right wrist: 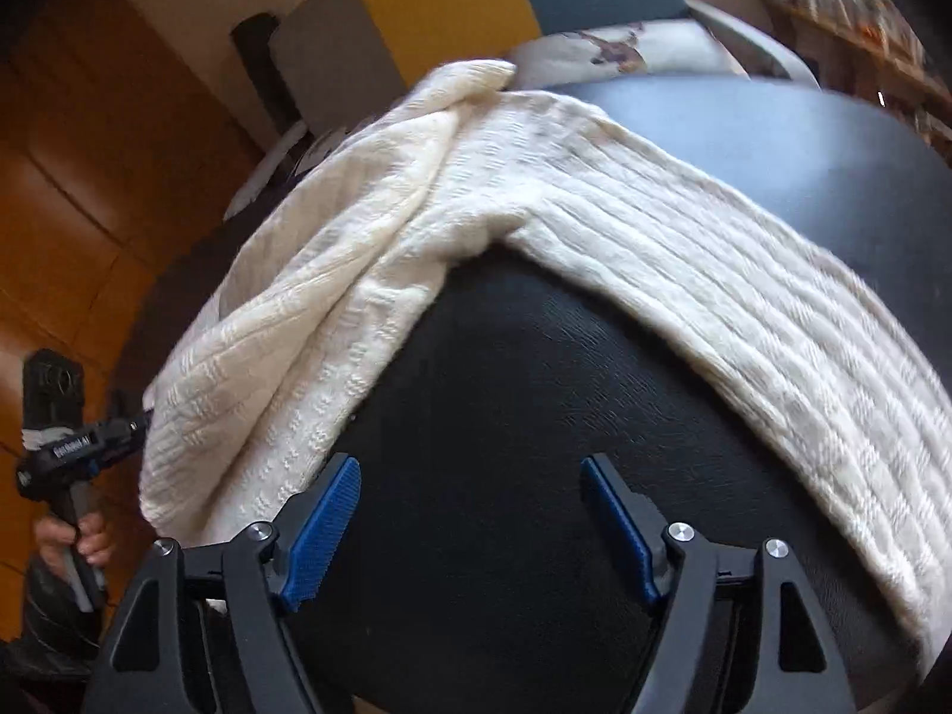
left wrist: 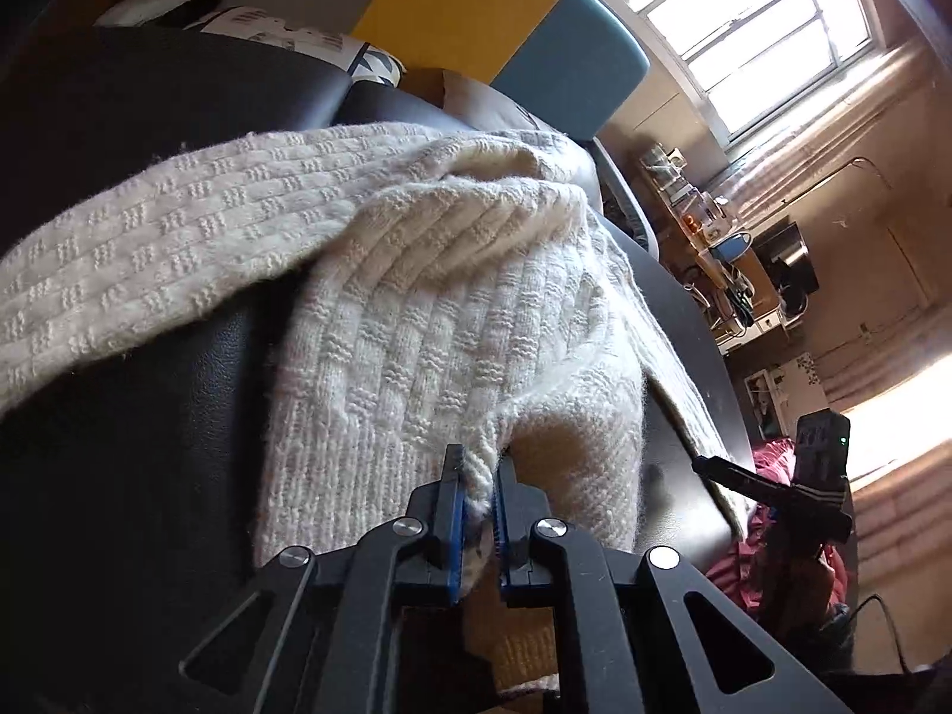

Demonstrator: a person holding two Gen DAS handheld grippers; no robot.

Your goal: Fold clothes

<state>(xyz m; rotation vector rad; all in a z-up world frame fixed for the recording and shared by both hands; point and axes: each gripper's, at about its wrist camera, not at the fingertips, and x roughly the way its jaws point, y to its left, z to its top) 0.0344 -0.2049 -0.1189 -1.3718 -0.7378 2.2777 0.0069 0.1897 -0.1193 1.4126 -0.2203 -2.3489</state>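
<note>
A cream knitted sweater lies spread over a black leather seat, its ribbed and basket-weave knit bunched into soft folds. The left gripper has its blue-padded fingers pinched tight on a small ridge of the sweater's near edge, the wool squeezed between the pads and puckering up just above them. From that pinch the cloth runs away toward the far side of the seat, where one layer laps over another in a thick roll.

In the right wrist view the same sweater drapes across the dark seat in a wide arch: one band runs off to the right, another falls to the left and ends in a loose hem. The right gripper hangs over bare leather with its fingers spread wide and nothing between them; the left finger stands just beside the sweater's hem, and whether it brushes the knit I cannot tell.

Far left in that view, a hand grips the handle of the other tool. Beyond the seat sit a patterned cushion and a chair back in yellow and blue panels. A bright window lights the room, with a cluttered desk below it and some red cloth lying lower down on the right.
</note>
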